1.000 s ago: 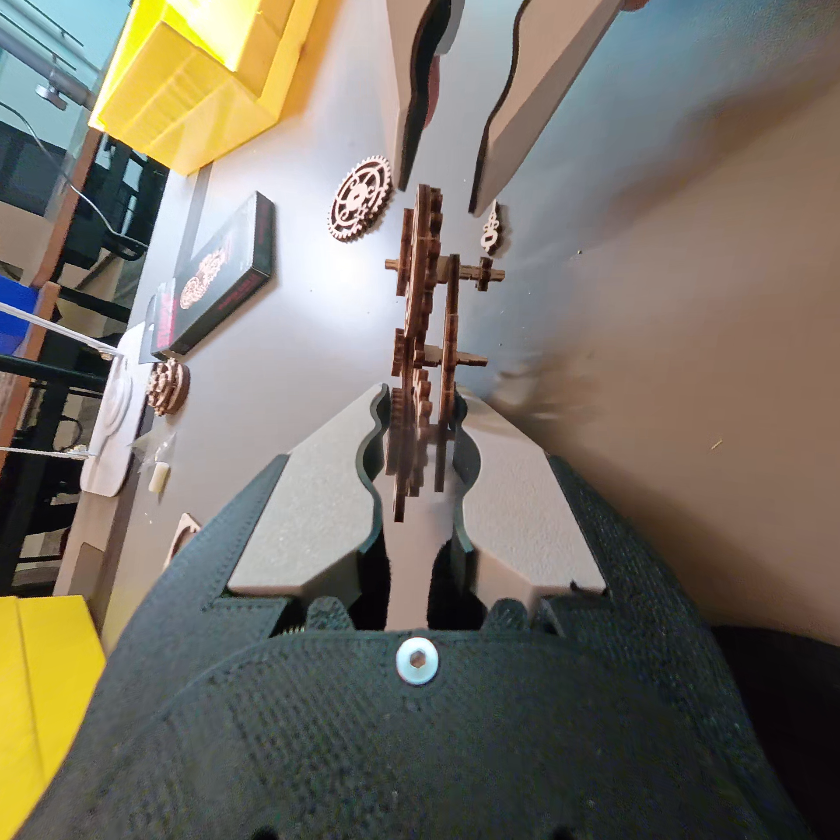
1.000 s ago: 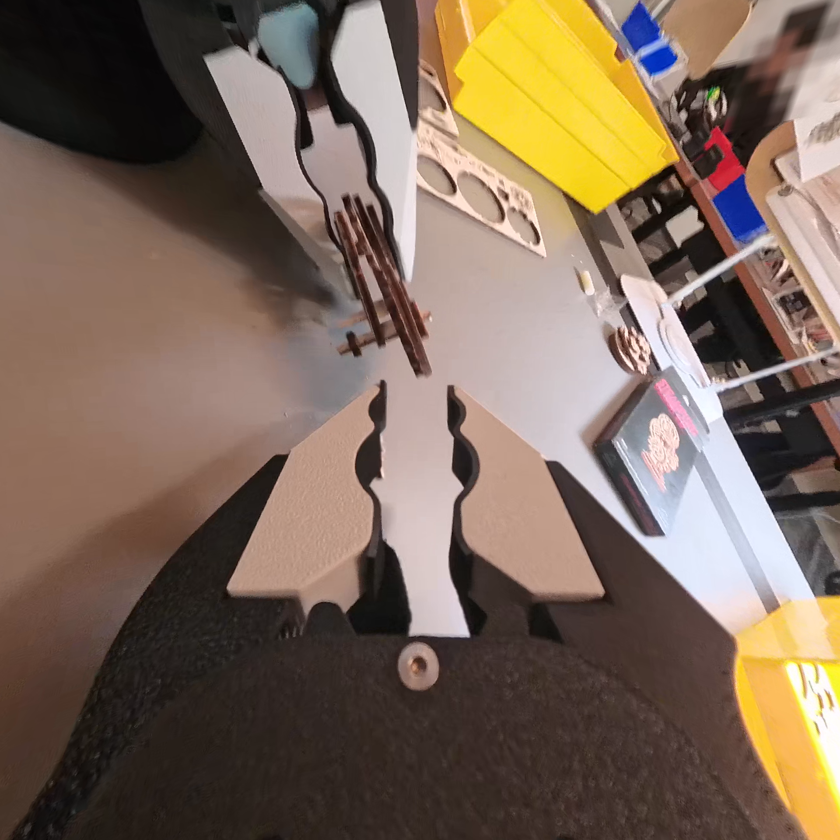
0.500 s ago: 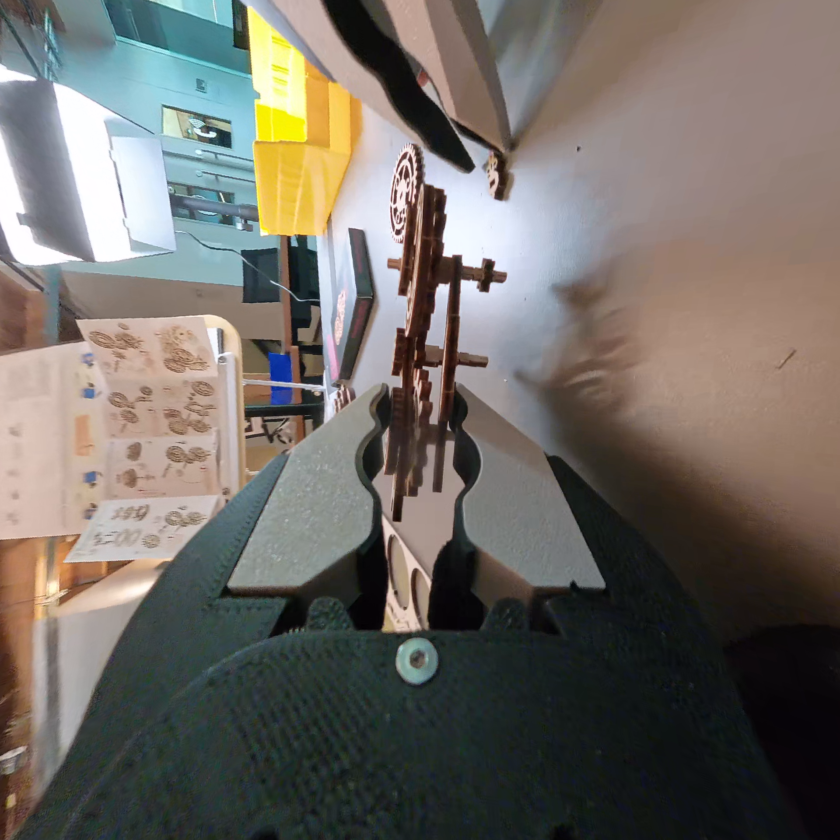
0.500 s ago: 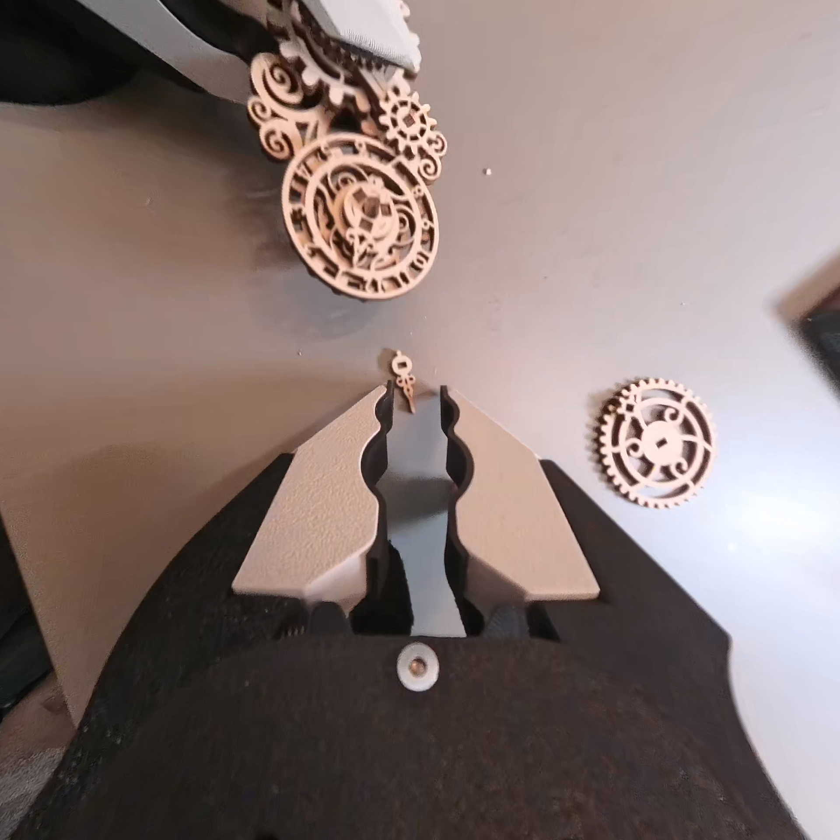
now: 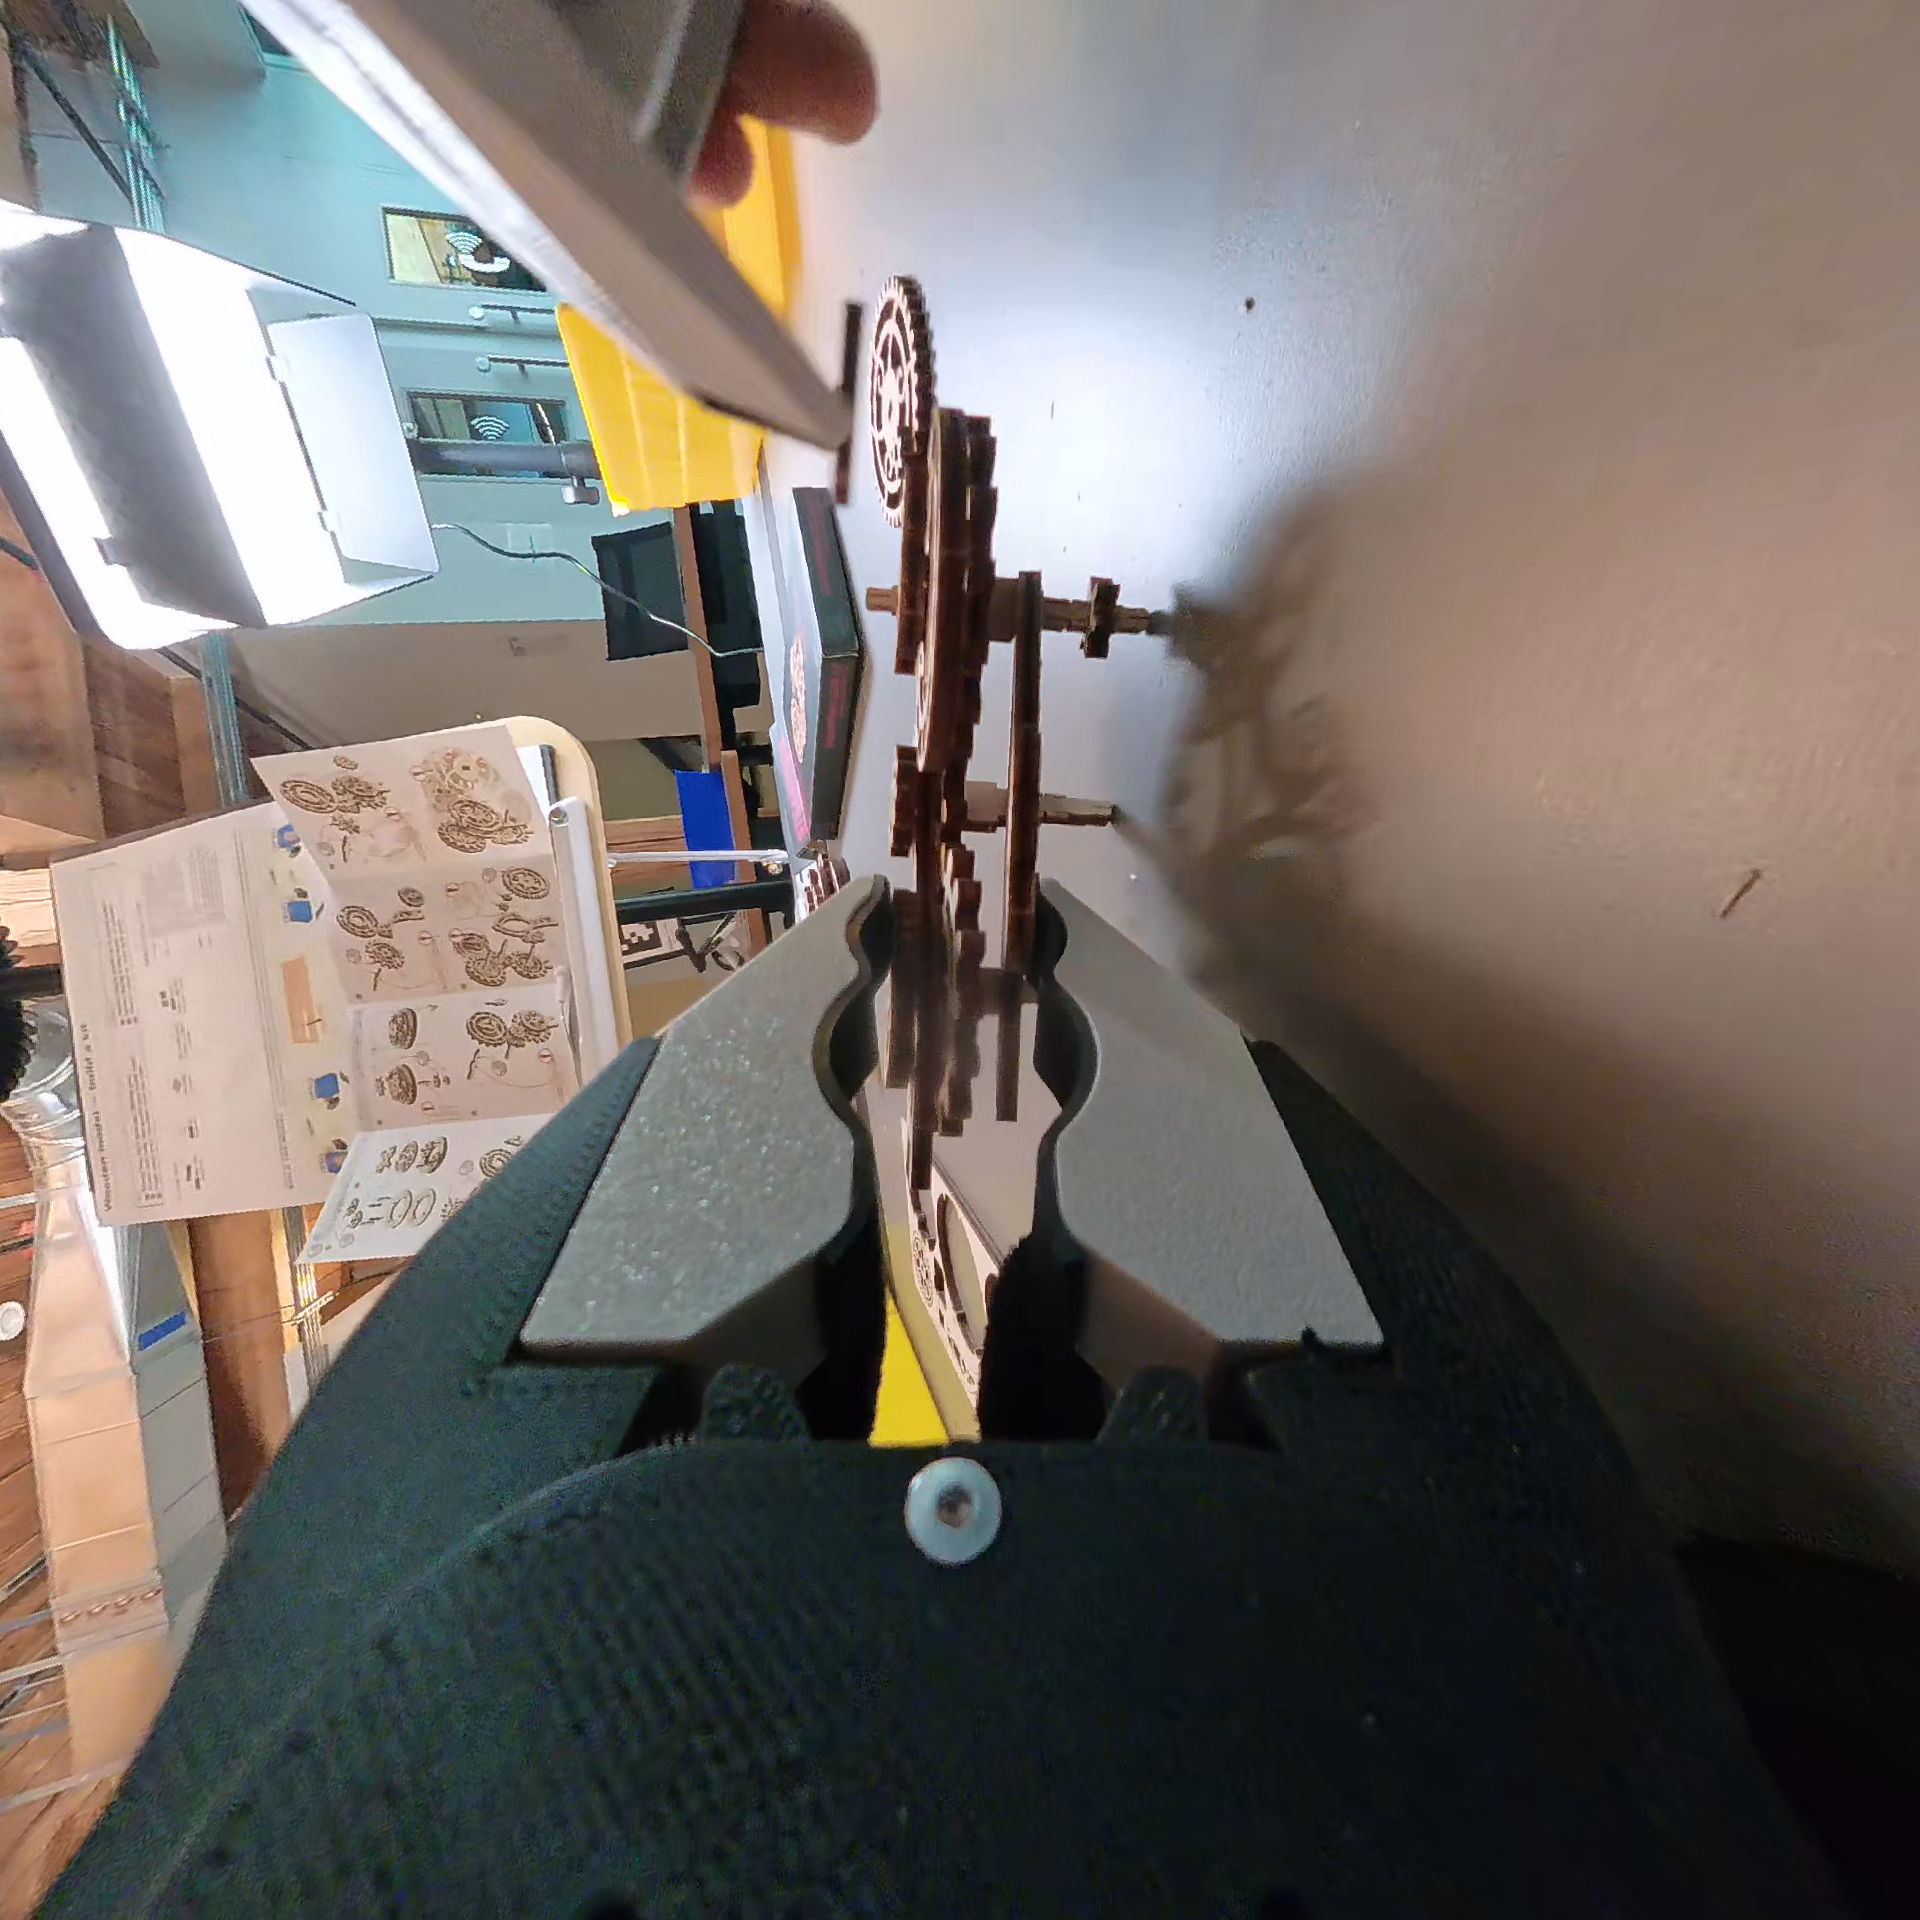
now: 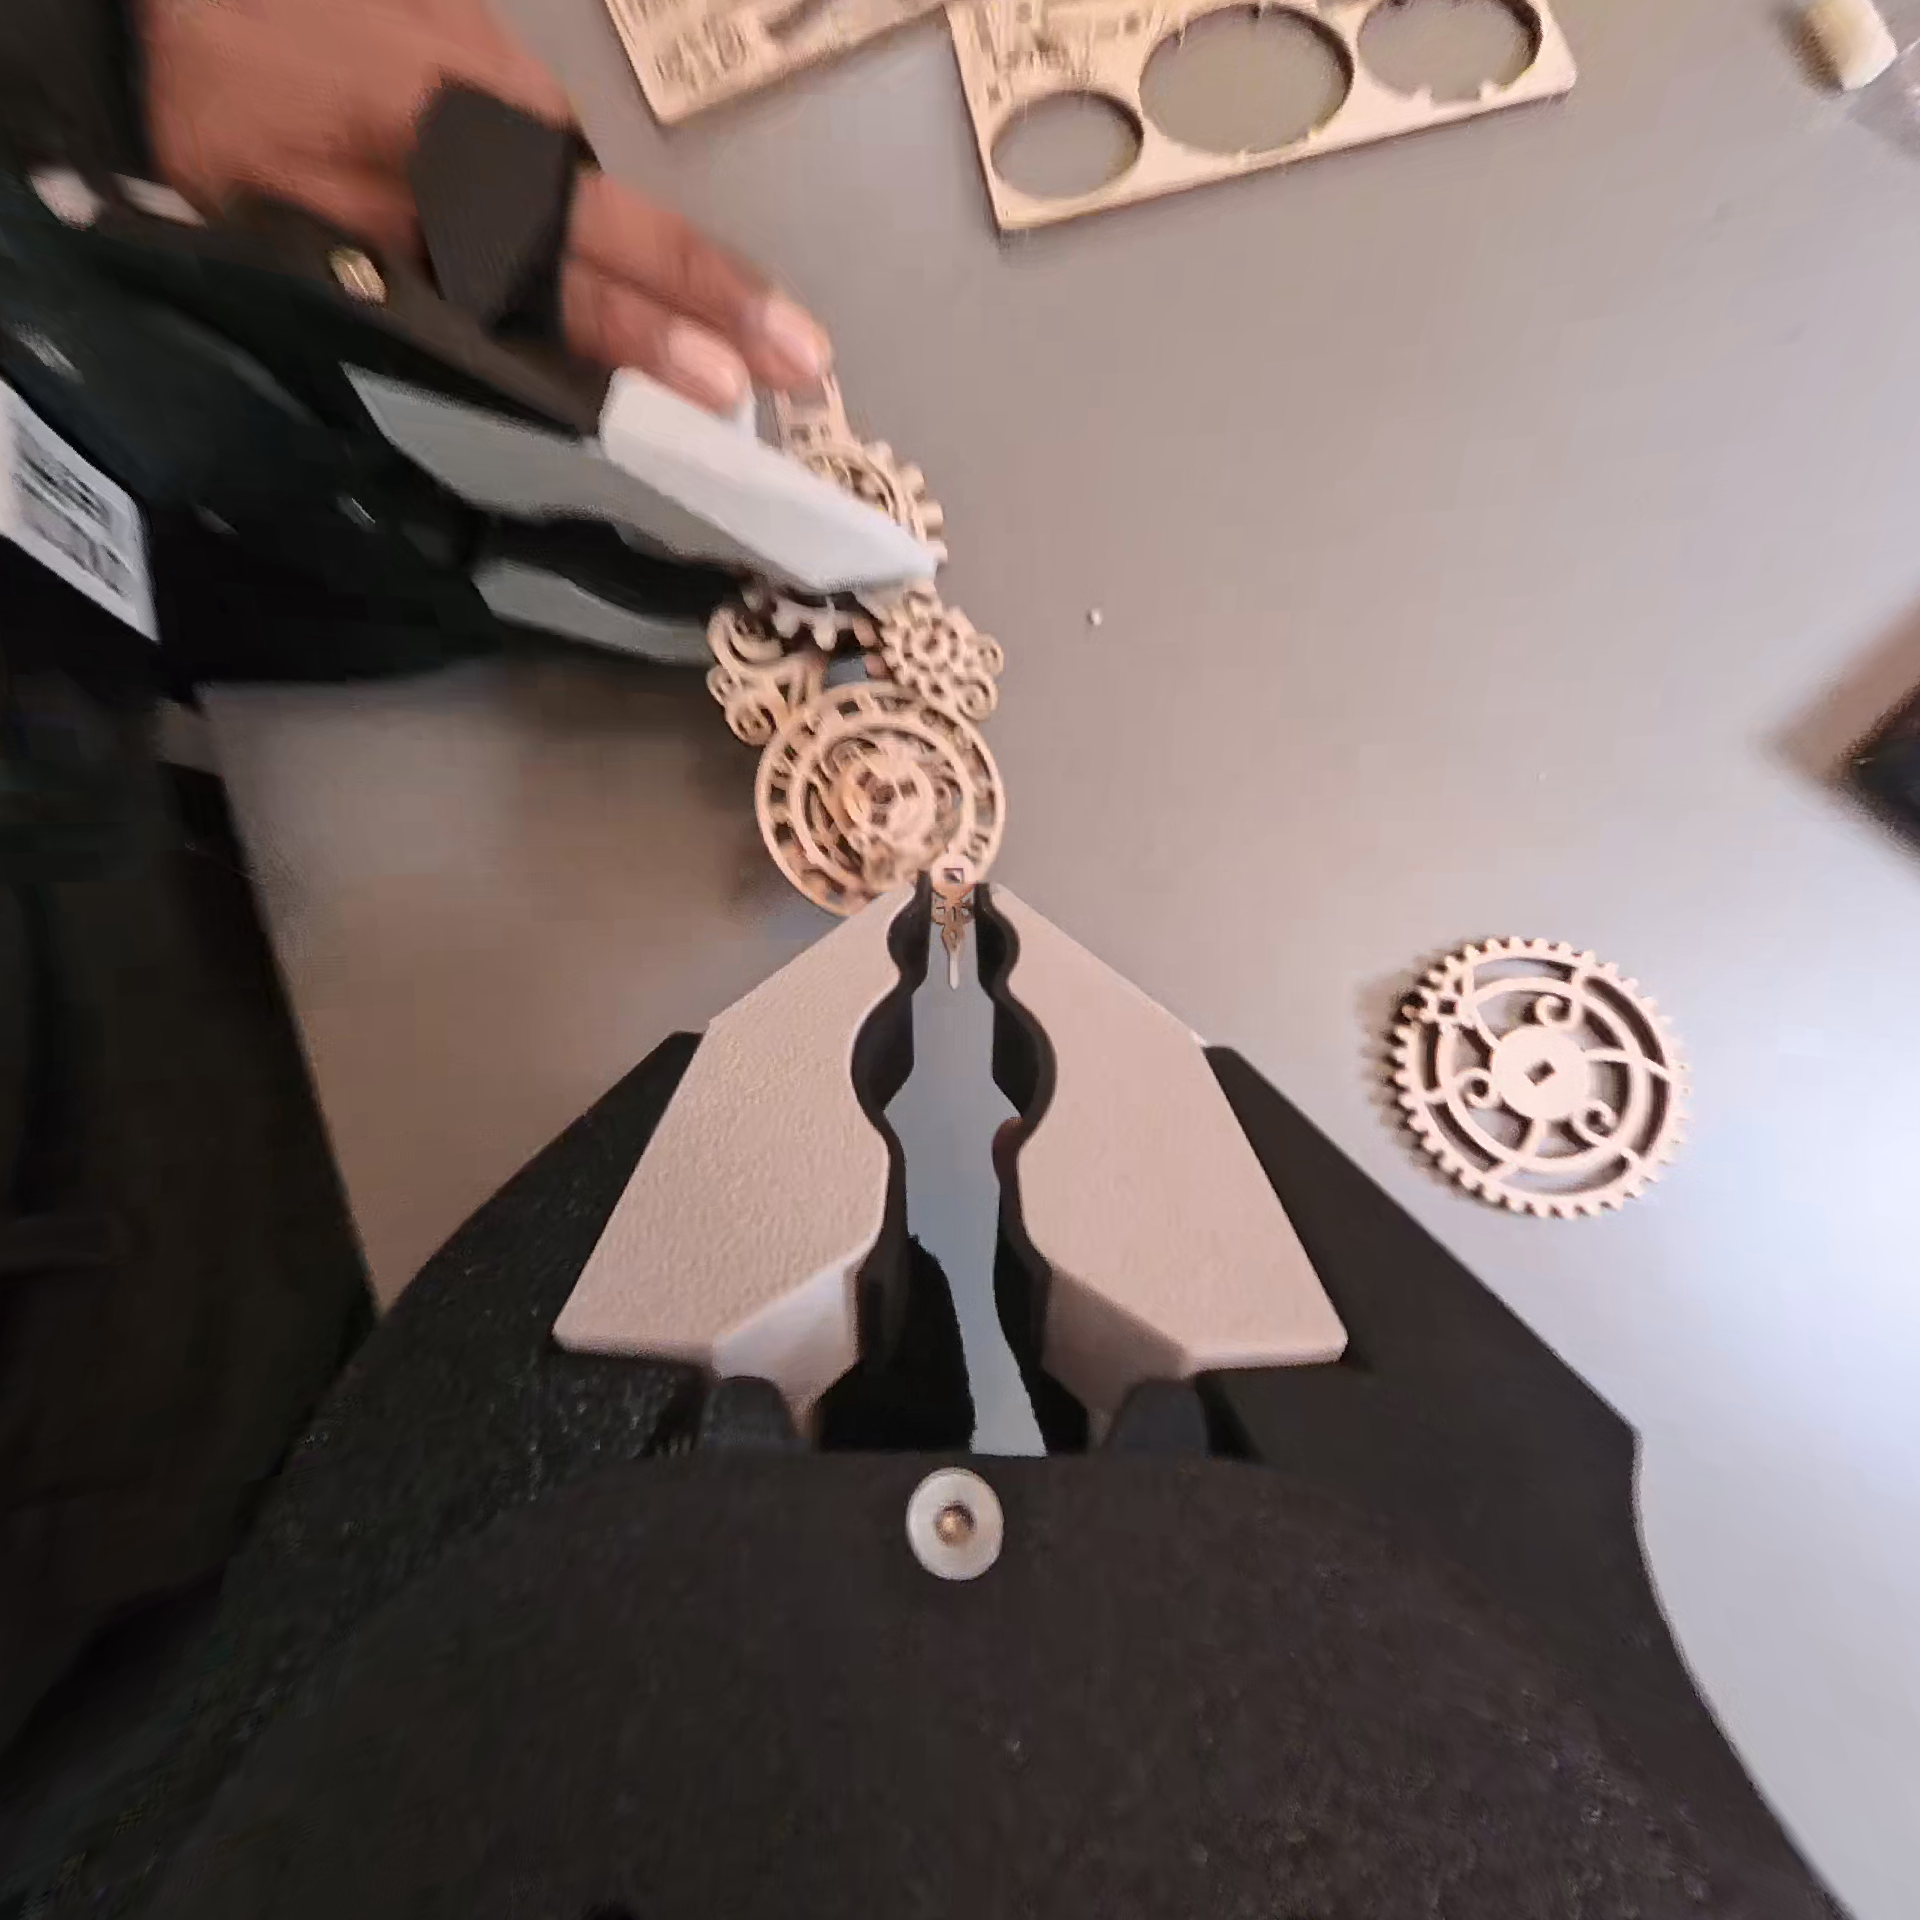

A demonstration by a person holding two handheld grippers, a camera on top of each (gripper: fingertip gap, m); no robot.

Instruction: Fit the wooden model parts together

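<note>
My left gripper is shut on the wooden gear assembly, seen edge-on with its pegs pointing right towards the grey table. In the right wrist view the assembly shows its round dial face, held by the left gripper. My right gripper is shut on a small wooden clock hand, its tips just below the dial's rim. In the left wrist view the right gripper comes in from the upper left with the small piece at its tip.
A loose wooden gear lies on the table to the right. Punched-out wooden sheets lie at the far edge. A black box, a yellow bin and an instruction sheet show at the left. A hand holds the left gripper. The left gripper's tips are roughly 7 centimeters from the right gripper's.
The right gripper has closed on the small clock hand that lay on the table and brought it up to the dial. The left gripper has turned the assembly's face towards it.
</note>
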